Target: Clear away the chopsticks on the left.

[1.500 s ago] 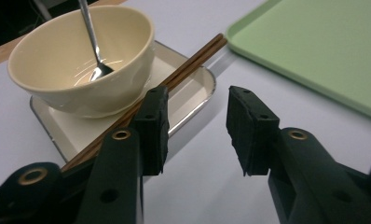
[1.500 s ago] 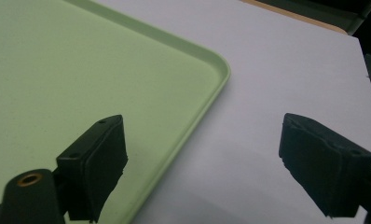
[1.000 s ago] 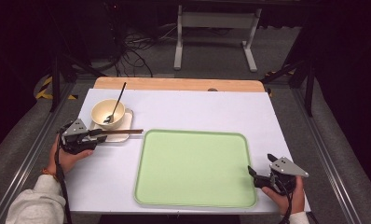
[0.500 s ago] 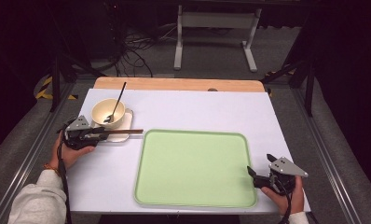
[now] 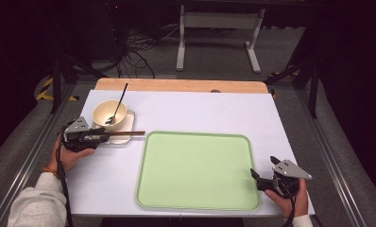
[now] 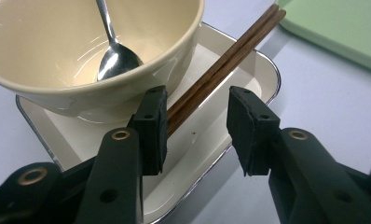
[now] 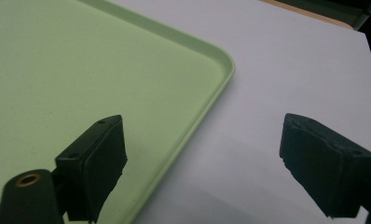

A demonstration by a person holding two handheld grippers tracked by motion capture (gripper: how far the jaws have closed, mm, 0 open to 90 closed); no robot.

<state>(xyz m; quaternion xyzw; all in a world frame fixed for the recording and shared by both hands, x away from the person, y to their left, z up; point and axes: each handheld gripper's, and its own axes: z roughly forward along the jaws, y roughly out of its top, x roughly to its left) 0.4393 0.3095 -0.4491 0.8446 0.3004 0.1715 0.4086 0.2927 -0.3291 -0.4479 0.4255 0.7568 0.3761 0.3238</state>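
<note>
The left gripper [image 6: 195, 123] sits at the near edge of the small white dish [image 6: 207, 154], its jaws parted around the near ends of the chopsticks [image 6: 221, 70]. The jaws have just been opening a little; the left pad [image 6: 153, 128] lies just beside the sticks, whether touching cannot be told, and the right pad stands clear of them, so nothing is clamped. The chopsticks lie together on the dish, beside the bowl [image 6: 81, 60], their far ends reaching past the dish rim toward the green tray [image 6: 342, 32]. The bowl stands in the dish and holds a spoon [image 6: 116, 51], whose handle leans out over the bowl's far side.

In the high view the dish [image 5: 128, 124] lies just left of the tray's [image 5: 198, 170] far left corner, on the white table [image 5: 200, 111].

The right gripper [image 7: 200, 163] rests at the tray's near right corner with its jaws wide apart and empty, one pad over the tray edge, the other over the table.
</note>
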